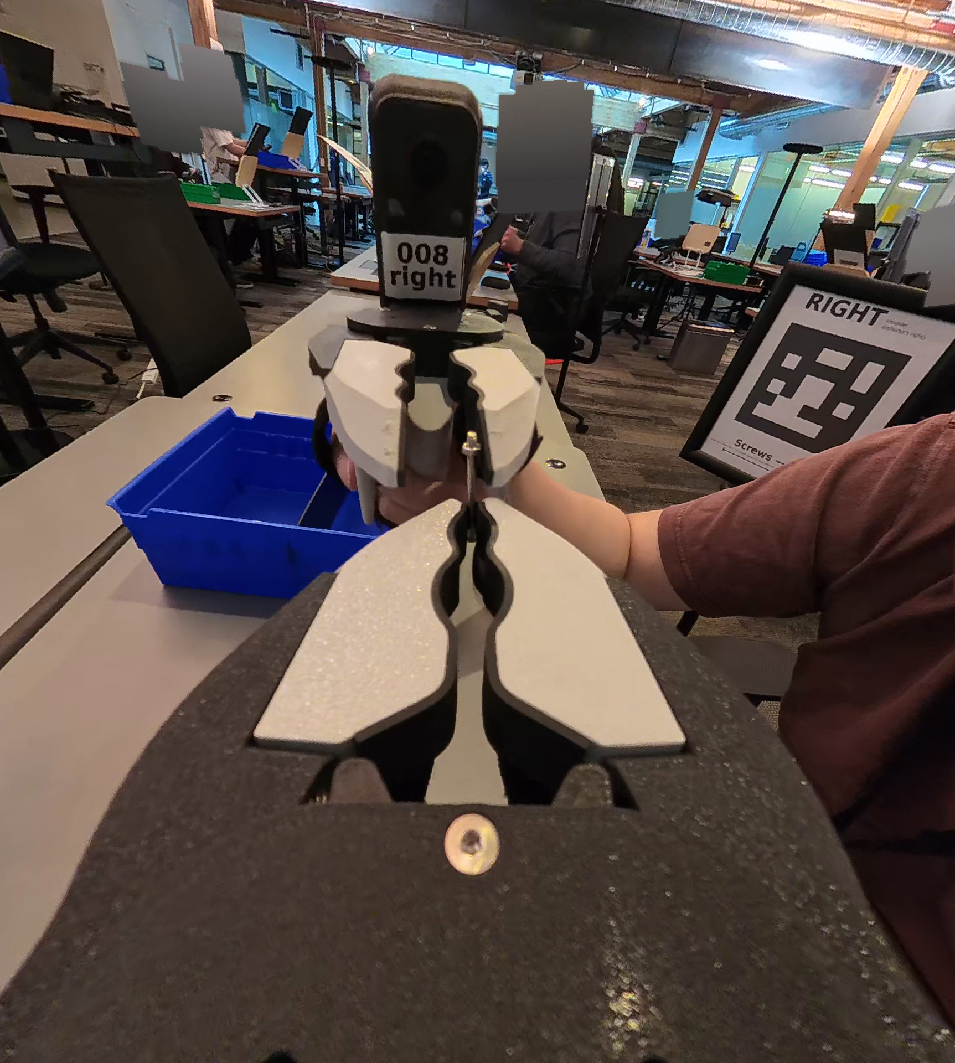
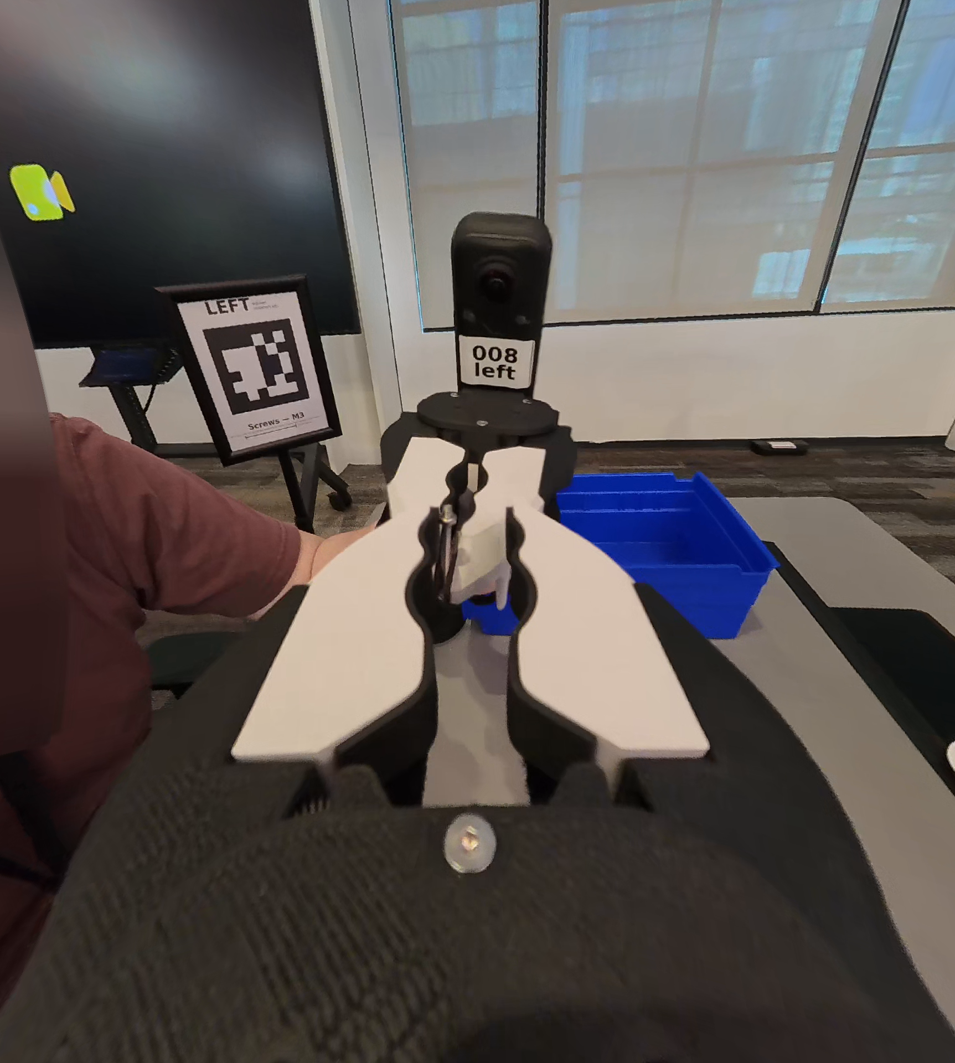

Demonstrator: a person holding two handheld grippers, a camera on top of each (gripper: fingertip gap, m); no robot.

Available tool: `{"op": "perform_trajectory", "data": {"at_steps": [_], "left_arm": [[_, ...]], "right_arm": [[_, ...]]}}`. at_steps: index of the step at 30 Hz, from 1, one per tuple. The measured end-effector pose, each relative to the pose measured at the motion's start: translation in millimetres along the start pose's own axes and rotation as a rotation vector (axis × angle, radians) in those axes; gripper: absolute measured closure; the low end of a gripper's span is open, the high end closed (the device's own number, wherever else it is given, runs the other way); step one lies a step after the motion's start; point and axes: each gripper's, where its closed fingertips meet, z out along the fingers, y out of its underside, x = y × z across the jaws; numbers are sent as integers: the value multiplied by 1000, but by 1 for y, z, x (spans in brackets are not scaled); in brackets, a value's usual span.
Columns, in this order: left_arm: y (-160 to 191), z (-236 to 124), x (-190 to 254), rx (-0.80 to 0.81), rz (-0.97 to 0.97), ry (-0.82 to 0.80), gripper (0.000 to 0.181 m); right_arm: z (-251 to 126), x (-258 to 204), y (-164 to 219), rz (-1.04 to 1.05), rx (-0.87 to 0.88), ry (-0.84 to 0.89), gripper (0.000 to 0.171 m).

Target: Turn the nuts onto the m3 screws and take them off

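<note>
Two wrist cameras facing each other at close range, sharing blue bin point(image 1: 245, 512) and table point(image 1: 32, 575)

The left hand-held gripper point(image 1: 470, 509), with pale grey fingers on a black foam-textured body, is held level, and its jaws are nearly pressed together at the tips. The right hand-held gripper point(image 1: 434, 425) is pointed back at it, tip to tip, its jaws parted by a narrow gap. A bare forearm point(image 1: 572, 517) in a maroon short sleeve point(image 1: 808, 535) is stretched behind it.
</note>
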Motion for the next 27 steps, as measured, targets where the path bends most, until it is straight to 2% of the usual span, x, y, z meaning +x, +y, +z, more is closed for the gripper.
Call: {"op": "perform_trajectory", "data": {"at_steps": [8, 13, 20, 27], "left_arm": [[0, -1, -2, 0, -3, -4, 179], [2, 2, 2, -8, 1, 7, 179], [-3, -3, 0, 8, 0, -3, 179], [3, 3, 2, -13, -2, 10, 179]], "right_arm": [[-6, -5, -9, 17, 53, -37, 148], [2, -6, 0, -29, -10, -9, 148], [-15, 3, -11, -5, 39, 14, 148], [3, -9, -1, -49, -19, -13, 146]]}}
